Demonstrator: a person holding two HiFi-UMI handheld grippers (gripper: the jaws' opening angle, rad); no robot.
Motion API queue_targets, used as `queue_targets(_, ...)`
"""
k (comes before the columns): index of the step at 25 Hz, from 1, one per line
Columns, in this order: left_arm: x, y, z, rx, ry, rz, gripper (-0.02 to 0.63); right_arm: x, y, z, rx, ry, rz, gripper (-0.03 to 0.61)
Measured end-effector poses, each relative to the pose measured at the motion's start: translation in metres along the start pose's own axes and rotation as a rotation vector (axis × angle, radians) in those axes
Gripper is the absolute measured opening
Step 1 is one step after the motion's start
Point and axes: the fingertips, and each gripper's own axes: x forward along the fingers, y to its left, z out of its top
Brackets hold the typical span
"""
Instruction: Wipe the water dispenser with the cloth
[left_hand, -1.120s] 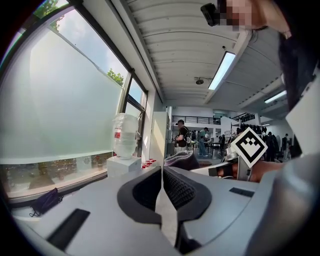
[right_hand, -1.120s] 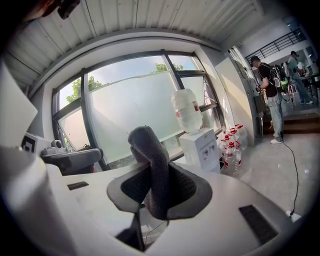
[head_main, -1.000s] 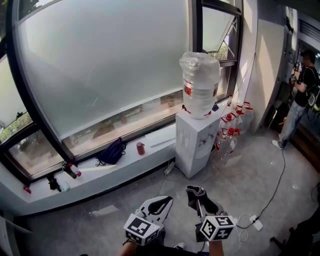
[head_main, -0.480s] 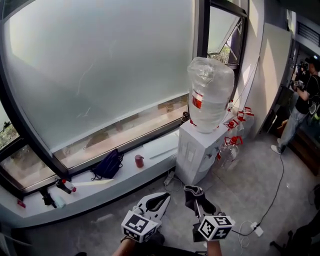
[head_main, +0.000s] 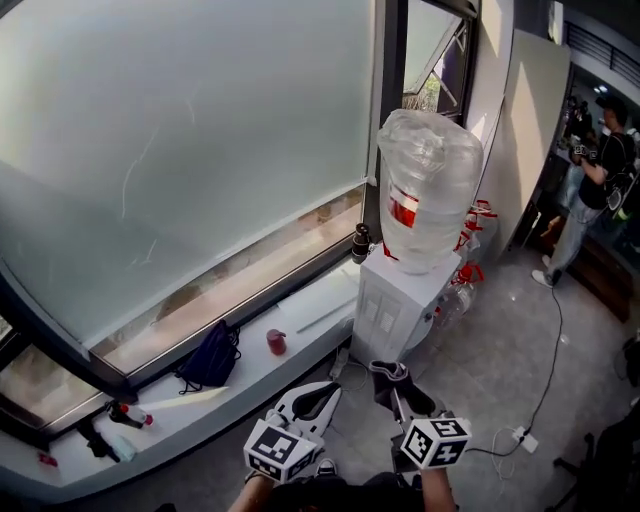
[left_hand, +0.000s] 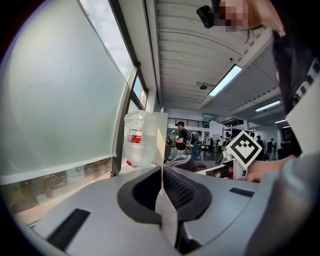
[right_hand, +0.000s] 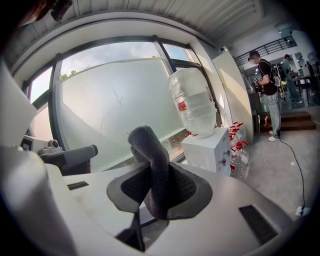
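Observation:
The white water dispenser (head_main: 395, 300) stands by the window with a big clear bottle (head_main: 428, 185) on top, a short way ahead of both grippers. It also shows as the dispenser (right_hand: 209, 148) with its bottle (right_hand: 193, 104) in the right gripper view, and the bottle (left_hand: 137, 138) appears in the left gripper view. My right gripper (head_main: 393, 381) is shut on a dark grey cloth (right_hand: 152, 167), folded and sticking up from between the jaws. My left gripper (head_main: 318, 397) is shut with nothing in it, held low beside the right one.
A white sill (head_main: 200, 395) under the window carries a dark blue bag (head_main: 209, 357), a red cup (head_main: 275, 341) and small bottles. Spare water jugs (head_main: 460, 288) stand right of the dispenser. A cable and power strip (head_main: 521, 438) lie on the floor. A person (head_main: 590, 190) stands at far right.
The view has closed in on the dispenser, which now looks larger and nearer. Both grippers keep the same pose, and the cloth stays in the right one.

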Motion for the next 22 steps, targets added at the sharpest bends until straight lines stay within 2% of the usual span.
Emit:
queue_targets(5, 0.017, 0.03, -0.002, -0.021, -0.006, -0.022, 0.025, 0.039, -0.013, 0.019, -0.025, 0.006, -0.045, 0.103)
queue_targets(12, 0.047, 0.066, -0.001, -0.01, 0.0, -0.018, 0.025, 0.117, -0.049, 0.048, 0.065, -0.009, -0.064, 0.103)
queue_targets(22, 0.117, 0.142, 0.017, -0.01, 0.01, 0.088, 0.025, 0.27, -0.09, 0.094, 0.227, 0.008, -0.07, 0.103)
